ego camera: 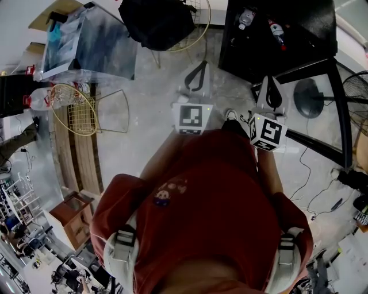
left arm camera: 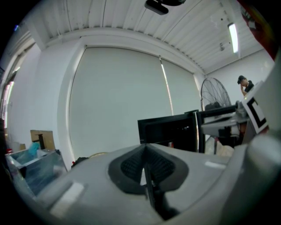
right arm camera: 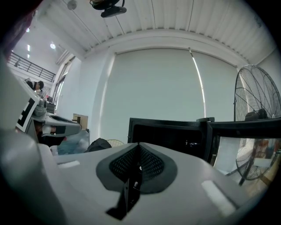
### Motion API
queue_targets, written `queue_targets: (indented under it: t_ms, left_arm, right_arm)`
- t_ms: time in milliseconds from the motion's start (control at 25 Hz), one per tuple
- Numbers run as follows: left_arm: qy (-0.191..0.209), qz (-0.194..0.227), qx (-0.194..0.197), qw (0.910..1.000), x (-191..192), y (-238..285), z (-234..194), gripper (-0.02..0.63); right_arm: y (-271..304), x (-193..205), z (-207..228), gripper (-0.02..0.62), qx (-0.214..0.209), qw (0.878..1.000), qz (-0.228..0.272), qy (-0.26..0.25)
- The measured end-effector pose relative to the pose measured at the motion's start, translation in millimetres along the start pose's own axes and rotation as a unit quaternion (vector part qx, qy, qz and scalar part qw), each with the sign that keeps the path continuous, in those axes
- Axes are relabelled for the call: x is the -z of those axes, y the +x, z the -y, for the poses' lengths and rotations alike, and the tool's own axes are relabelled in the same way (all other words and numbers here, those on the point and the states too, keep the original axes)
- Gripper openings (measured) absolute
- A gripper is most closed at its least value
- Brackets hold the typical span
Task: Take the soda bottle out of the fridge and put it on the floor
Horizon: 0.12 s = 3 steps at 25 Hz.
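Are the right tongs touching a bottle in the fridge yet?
Apart. The right gripper view shows the right tongs shut on nothing, with the fridge standing off ahead; the head view shows the bottle inside it.

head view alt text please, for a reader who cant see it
A person in a red top, seen from above, holds the left gripper and right gripper out over a grey floor, facing an open black fridge with a red-labelled bottle inside. A wire chair stands at left.

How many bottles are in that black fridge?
2: a pale bottle on the left of the fridge, and a red-labelled bottle to its right. Others may be hidden inside.
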<state>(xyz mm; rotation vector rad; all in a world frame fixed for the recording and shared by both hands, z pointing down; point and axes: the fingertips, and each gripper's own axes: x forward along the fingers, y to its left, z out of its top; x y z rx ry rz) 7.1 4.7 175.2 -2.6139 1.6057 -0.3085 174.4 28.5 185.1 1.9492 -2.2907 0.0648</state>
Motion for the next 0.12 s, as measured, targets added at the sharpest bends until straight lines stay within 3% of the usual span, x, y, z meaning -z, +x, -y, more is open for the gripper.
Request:
queue_targets:
  t_ms: [120]
  left_arm:
    - [0.001,0.004,0.000,1.0000,-0.4,0.0,-0.5,-0.002]
  right_arm:
    - [0.7,1.4,-1.3,0.002,-0.002,1.000,-0.001,-0.001]
